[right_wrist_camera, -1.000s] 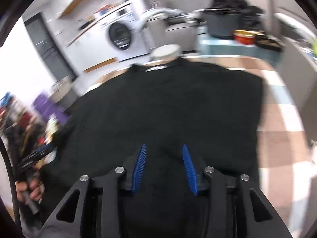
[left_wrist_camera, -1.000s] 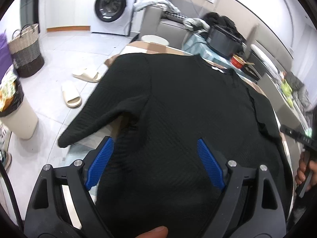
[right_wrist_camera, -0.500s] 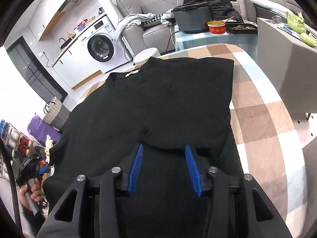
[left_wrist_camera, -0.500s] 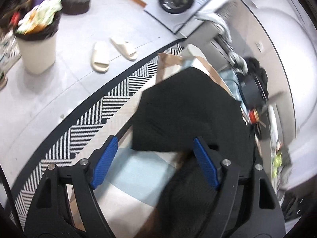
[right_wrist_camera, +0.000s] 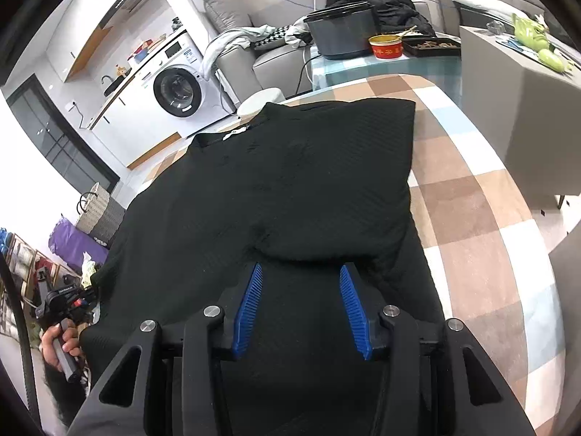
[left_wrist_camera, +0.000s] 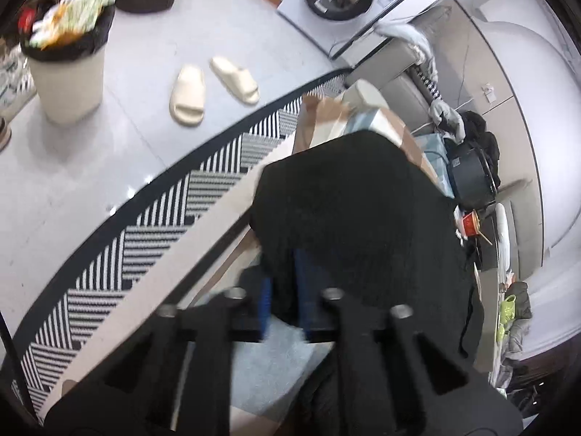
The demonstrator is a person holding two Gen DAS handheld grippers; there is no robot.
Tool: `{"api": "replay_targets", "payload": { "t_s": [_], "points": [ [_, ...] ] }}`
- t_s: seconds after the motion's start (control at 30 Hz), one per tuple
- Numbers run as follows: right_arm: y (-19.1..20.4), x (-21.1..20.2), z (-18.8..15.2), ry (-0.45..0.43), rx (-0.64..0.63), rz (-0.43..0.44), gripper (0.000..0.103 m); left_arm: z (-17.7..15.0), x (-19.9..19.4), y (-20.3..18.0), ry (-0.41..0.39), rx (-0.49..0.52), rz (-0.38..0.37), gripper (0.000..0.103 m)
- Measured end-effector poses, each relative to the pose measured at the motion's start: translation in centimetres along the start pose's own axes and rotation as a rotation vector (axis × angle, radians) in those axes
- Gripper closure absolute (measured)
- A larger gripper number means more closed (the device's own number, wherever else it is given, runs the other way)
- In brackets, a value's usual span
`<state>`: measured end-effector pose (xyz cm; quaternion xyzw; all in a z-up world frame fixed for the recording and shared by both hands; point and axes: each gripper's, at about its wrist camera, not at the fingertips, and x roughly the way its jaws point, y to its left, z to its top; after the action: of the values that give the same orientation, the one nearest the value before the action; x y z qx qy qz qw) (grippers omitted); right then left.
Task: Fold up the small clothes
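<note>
Here the black sweater [right_wrist_camera: 290,189] lies spread on the checked bench [right_wrist_camera: 483,218], collar away from the right claw [right_wrist_camera: 301,309], its right side already folded inward. The left claw [left_wrist_camera: 283,301] is clenched on the left edge, so the fold runs rightward across the body. The right claw hovers released above the hem. A red bowl [right_wrist_camera: 386,46] stands well clear.
</note>
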<state>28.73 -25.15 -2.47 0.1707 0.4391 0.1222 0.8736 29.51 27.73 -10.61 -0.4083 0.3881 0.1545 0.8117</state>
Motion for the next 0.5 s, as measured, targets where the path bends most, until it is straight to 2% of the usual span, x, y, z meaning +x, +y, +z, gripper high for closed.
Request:
{"api": "replay_targets", "payload": {
  "t_s": [0.2, 0.33, 0.43, 0.5],
  "points": [
    [-0.8, -0.6, -0.4, -0.012, 0.029, 0.017, 0.057, 0.7, -2.6, -5.0, -0.143, 0.125, -0.029, 0.099],
    [-1.2, -1.1, -0.7, -0.02, 0.035, 0.027, 0.057, 0.3, -4.3, -11.5, -0.21, 0.291, -0.099, 0.099],
    [-1.5, -1.5, -0.8, -0.021, 0.037, 0.037, 0.057, -1.6, -4.2, -17.5, -0.201, 0.412, -0.156, 0.099],
    [-1.6, -1.7, -1.0, -0.021, 0.036, 0.033, 0.057, -3.8, -3.0, -21.6, -0.142, 0.509, -0.201, 0.099]
  ]
}}
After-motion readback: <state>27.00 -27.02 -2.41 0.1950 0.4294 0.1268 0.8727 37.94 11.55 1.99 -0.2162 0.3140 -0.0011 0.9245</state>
